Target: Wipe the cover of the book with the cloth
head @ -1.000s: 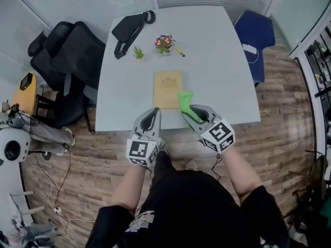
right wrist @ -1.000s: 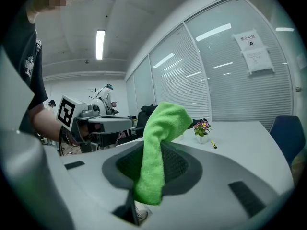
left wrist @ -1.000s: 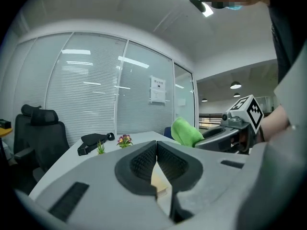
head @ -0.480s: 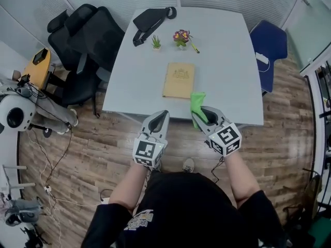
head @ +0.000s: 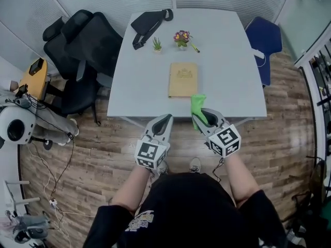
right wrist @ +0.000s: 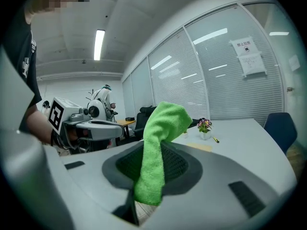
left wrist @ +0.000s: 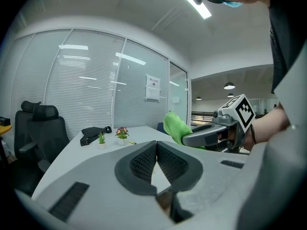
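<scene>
Cloth (head: 198, 103) clenched in right gripper (head: 201, 117) jaws; left gripper (head: 167, 120) jaws closed, empty; book (head: 183, 79) on table (head: 227, 61).

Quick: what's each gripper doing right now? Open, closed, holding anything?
Left gripper: closed, nothing between the fingers.
Right gripper: closed on the cloth.

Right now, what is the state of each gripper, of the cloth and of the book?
left gripper: shut, nothing between its jaws.
right gripper: shut on the green cloth.
green cloth: pinched, folded over above the jaws, in the air.
book: closed, lying flat on the table, nothing touching it.
</scene>
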The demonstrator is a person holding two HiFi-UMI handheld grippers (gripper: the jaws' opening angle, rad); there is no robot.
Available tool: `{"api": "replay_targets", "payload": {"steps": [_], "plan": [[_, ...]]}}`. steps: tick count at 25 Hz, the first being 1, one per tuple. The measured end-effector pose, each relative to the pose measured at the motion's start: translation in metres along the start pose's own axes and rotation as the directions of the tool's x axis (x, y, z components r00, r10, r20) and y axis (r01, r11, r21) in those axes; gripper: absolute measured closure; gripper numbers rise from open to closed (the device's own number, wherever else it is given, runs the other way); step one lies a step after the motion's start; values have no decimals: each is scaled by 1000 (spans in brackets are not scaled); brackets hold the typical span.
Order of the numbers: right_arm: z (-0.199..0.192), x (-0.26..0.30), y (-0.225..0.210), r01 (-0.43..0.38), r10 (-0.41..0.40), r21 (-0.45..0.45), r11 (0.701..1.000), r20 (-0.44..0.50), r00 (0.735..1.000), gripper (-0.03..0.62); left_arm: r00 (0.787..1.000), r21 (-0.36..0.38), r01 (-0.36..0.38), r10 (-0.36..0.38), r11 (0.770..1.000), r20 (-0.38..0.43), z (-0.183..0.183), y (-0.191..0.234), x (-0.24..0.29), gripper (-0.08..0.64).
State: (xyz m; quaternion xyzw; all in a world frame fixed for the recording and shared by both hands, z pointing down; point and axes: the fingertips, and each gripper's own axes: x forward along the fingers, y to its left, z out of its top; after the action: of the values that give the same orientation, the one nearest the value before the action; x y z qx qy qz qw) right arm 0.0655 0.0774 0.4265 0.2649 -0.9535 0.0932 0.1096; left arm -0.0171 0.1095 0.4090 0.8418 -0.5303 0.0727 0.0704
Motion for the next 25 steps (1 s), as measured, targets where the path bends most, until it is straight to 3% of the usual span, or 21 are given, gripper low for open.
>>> {"api": "replay_targets", "payload": {"steps": [13,25], "plan": [[0,-4,22,171,-171,41,984,2,985,495,987,-15,158,-158,987,14,-3,14,-12,554],[4,2,40,166,-167,39,985,12,986,497,987,-1,158,-158,988,12,-1,19,-30,554]]}}
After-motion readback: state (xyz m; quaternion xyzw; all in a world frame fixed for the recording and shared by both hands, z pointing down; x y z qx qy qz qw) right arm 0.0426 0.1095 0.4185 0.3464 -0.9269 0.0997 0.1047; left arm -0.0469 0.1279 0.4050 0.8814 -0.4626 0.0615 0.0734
